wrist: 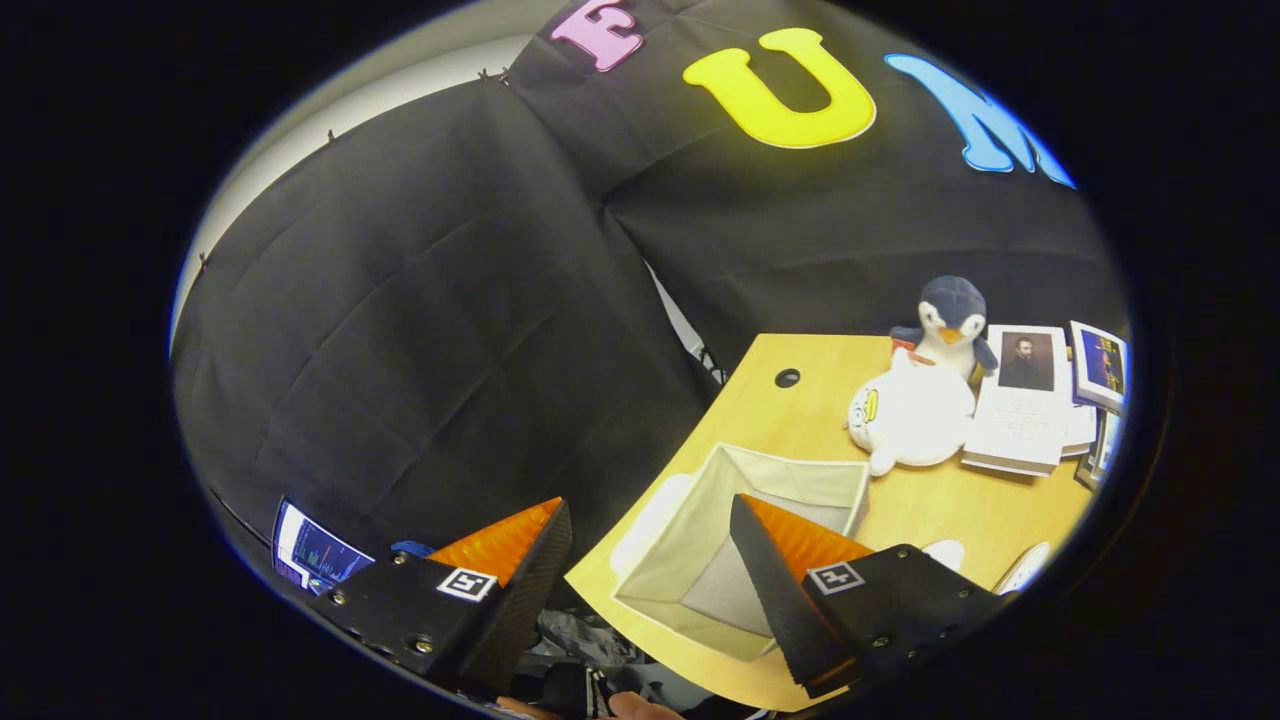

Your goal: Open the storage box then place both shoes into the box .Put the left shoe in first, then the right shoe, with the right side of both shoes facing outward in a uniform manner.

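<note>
- My gripper (650, 520) is spread wide with nothing between its fingers; the view is tipped up and aside, so most of what lies ahead is the booth's black cloth wall.
- The storage box (735, 545) sits on the wooden table (800, 410), already open, its pale fabric walls standing and its floor bare; it lies just ahead of and partly behind my right finger (790, 590), so it is off to my right, not between the fingers.
- Low beyond that same finger I see two pale rounded shapes (1020, 568) at the table's near side; I judge they may be the shoes, but cannot tell.
- Past the box stand a white plush toy (910, 415), a penguin toy (950, 315) and some books (1030, 400); they are well apart from the box's mouth.
- My judgement: the next move is a swing right and down toward the table.
</note>
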A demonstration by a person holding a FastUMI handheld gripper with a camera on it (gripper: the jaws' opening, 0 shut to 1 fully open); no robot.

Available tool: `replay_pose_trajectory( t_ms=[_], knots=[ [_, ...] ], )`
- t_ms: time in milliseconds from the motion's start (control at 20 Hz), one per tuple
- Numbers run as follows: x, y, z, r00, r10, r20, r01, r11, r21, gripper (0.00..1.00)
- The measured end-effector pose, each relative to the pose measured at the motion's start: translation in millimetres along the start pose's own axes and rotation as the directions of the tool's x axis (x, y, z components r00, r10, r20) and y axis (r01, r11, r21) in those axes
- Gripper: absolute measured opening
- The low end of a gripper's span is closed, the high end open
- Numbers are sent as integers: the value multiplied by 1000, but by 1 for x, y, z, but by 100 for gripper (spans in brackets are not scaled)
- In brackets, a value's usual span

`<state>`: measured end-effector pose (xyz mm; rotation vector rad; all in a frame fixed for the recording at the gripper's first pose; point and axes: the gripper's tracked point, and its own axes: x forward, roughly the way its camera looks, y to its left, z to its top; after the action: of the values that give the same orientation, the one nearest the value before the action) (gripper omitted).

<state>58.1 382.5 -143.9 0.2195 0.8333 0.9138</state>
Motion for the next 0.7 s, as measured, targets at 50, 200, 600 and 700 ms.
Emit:
replay_pose_trajectory(
  t_ms=[50, 200, 600, 700],
  knots=[
    [-5, -10, -4, 1000, -17, -3, 17, 1000, 6, 97],
    [-19, -44, -19, 997, -72, -18, 73, 997, 41, 97],
    [-44, -130, -78, 971, -210, -114, 221, 971, 93, 97],
    [-48, -146, -92, 961, -237, -142, 252, 962, 102, 97]
  ],
)
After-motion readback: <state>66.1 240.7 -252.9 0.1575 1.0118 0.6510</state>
